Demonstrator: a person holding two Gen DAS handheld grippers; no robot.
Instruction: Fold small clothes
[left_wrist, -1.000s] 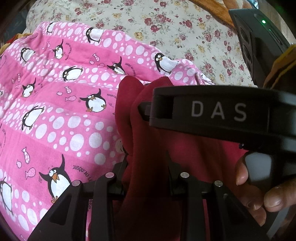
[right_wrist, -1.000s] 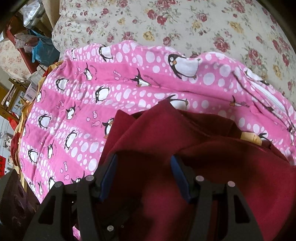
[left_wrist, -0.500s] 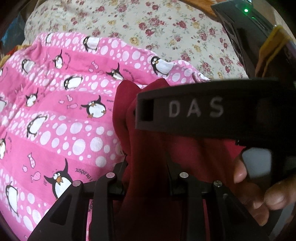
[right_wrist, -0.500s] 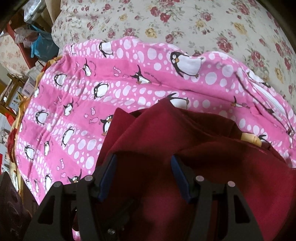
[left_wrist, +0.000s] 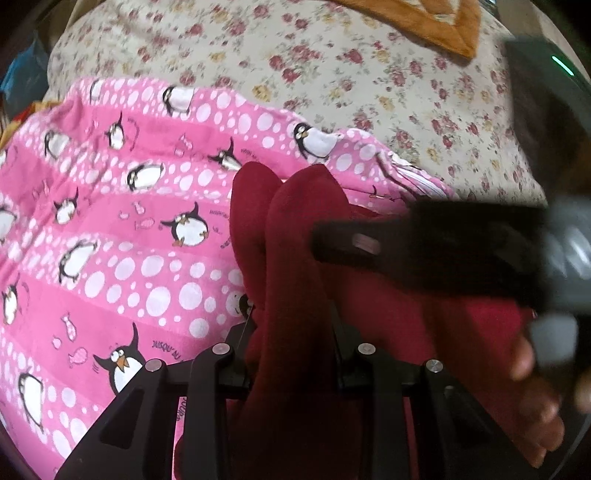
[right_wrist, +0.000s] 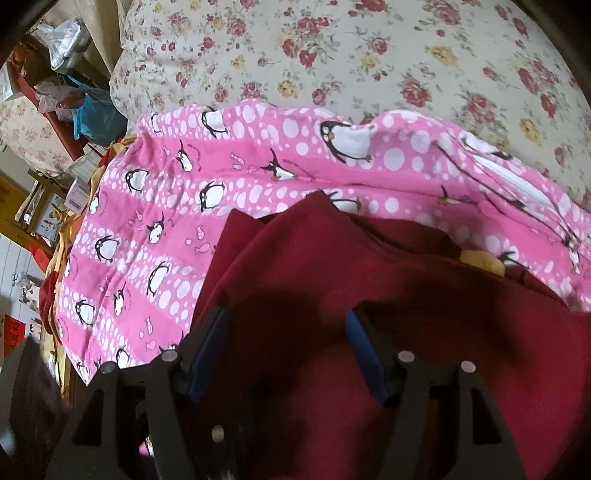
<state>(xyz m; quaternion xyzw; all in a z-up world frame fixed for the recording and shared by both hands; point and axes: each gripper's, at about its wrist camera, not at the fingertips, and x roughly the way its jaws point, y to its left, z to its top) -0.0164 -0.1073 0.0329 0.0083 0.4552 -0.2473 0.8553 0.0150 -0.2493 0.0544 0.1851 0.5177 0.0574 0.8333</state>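
The left gripper was clamped tight on a bunched fold of the dark red garment, and the cloth stood up between its 2 black fingers in 2 rounded humps. That garment lay on the pink penguin blanket, which was spread over the floral bedsheet. Across the right of the left wrist view, the right gripper showed as a blurred black bar, with the person's hand wrapped around its grey handle. In the right wrist view, that gripper's jaws had just been opening wider; the 2 blue-padded fingers stood well apart over the red cloth. The garment passed beneath and between them, but neither pad pressed on it, so the grip there was released. The red fabric filled the lower middle and right of that view, with a folded edge rising to a peak against the pink blanket. A small yellow patch peeked out at the garment's far edge, just beside the blanket. Off the bed at the left, cluttered shelves with bags and papers were visible. An orange cloth lay on the sheet at the far top of the left wrist view.
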